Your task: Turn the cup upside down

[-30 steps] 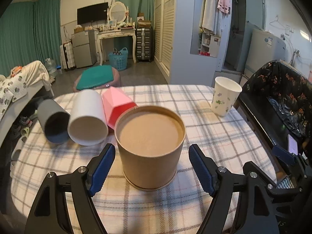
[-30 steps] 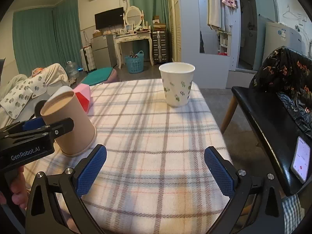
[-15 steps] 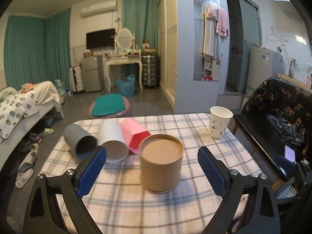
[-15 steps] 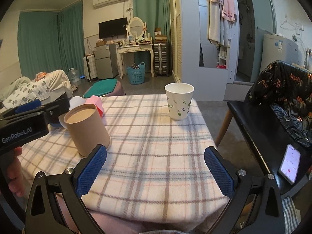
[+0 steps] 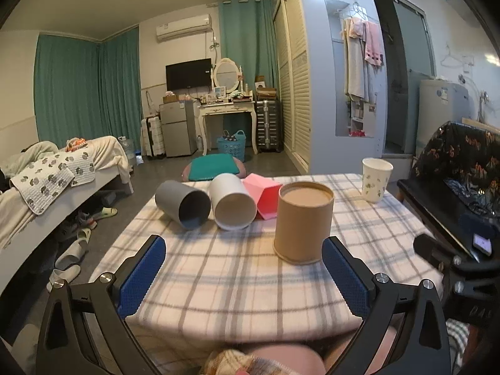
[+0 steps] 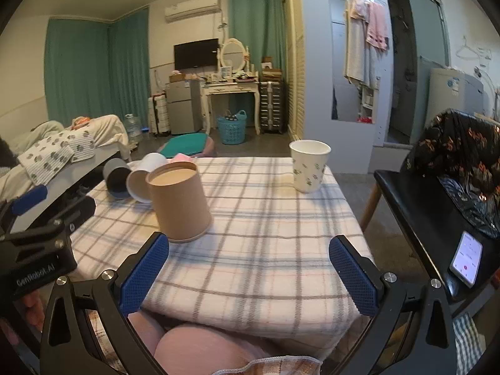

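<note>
A brown paper cup point(image 5: 302, 222) stands upside down on the checked tablecloth point(image 5: 237, 275), its wide rim down and flat base up; it also shows in the right wrist view point(image 6: 178, 200). My left gripper point(image 5: 243, 275) is open and empty, held back near the table's front edge, apart from the cup. My right gripper point(image 6: 250, 276) is open and empty, also back at the front edge. A white floral paper cup point(image 5: 375, 180) stands upright at the far right corner, also visible in the right wrist view point(image 6: 308, 169).
A grey cup point(image 5: 184, 203), a white cup point(image 5: 232, 205) and a pink cup point(image 5: 264, 196) lie on their sides at the far left of the table. A black chair point(image 6: 437, 218) with a phone point(image 6: 466, 258) stands to the right. A bed point(image 5: 47, 181) is on the left.
Both grippers have pulled back from the table towards me. The left gripper, close around the brown cup one second ago, now stands well clear of it. The cup stays upside down.
</note>
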The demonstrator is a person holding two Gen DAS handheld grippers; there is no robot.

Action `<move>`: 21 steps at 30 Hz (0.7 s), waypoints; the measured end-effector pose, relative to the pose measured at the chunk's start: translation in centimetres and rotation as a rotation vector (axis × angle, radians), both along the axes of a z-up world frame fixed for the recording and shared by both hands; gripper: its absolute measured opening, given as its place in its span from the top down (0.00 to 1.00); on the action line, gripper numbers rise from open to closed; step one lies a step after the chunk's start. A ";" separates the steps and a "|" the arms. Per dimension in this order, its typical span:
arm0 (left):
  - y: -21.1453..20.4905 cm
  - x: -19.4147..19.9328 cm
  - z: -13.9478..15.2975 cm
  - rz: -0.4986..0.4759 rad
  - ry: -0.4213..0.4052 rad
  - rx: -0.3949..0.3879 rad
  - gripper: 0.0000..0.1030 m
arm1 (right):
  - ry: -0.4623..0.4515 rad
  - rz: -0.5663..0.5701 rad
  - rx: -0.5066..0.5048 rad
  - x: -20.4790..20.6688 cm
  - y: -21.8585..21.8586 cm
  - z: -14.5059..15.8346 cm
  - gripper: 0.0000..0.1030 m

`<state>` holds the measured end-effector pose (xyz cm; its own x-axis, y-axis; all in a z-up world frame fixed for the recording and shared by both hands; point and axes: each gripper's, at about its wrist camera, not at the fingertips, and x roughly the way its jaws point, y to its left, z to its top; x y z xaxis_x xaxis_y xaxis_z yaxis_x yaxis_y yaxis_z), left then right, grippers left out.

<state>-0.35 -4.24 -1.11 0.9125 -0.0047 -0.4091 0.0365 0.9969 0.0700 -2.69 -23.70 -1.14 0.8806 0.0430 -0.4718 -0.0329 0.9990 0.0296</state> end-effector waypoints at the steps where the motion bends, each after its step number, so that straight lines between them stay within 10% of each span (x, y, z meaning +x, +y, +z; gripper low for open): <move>1: 0.2 -0.2 -0.2 0.001 0.000 0.004 0.00 | -0.007 0.002 -0.003 -0.1 0.1 0.1 0.00; 21: 2.6 -1.5 -0.4 0.030 -0.021 -0.076 0.00 | -0.032 0.036 -0.037 -0.4 2.2 0.1 0.00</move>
